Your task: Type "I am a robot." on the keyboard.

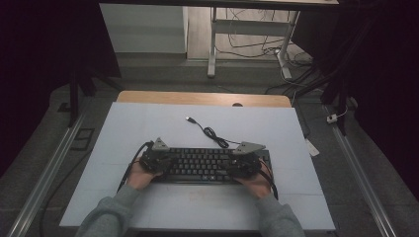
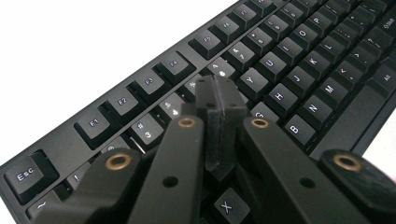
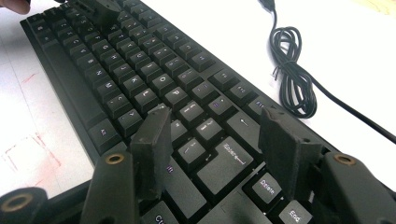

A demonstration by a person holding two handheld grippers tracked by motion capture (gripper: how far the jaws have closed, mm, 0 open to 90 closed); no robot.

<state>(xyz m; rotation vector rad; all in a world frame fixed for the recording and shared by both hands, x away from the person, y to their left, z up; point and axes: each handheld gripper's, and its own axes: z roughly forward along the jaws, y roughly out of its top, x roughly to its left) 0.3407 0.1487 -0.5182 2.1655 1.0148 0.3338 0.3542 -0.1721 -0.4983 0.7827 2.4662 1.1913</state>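
Observation:
A black keyboard (image 1: 202, 165) lies across the white sheet, near the person's side. My left gripper (image 1: 157, 159) hovers over its left end. In the left gripper view the left gripper (image 2: 219, 93) has its two pads pressed flat together with nothing between them, pointing down at the number row of the keyboard (image 2: 289, 51). My right gripper (image 1: 244, 163) is over the right end. In the right gripper view the right gripper (image 3: 215, 126) stands open, its jaws wide apart above the Enter and Delete keys of the keyboard (image 3: 140, 60). I cannot tell whether either gripper touches the keys.
The keyboard's black cable (image 1: 212, 132) runs in a coiled bundle (image 3: 292, 74) behind the keyboard to a loose USB plug (image 1: 189, 119). The white sheet (image 1: 148, 123) covers a wooden table (image 1: 197, 98). Desk legs and floor cables stand beyond.

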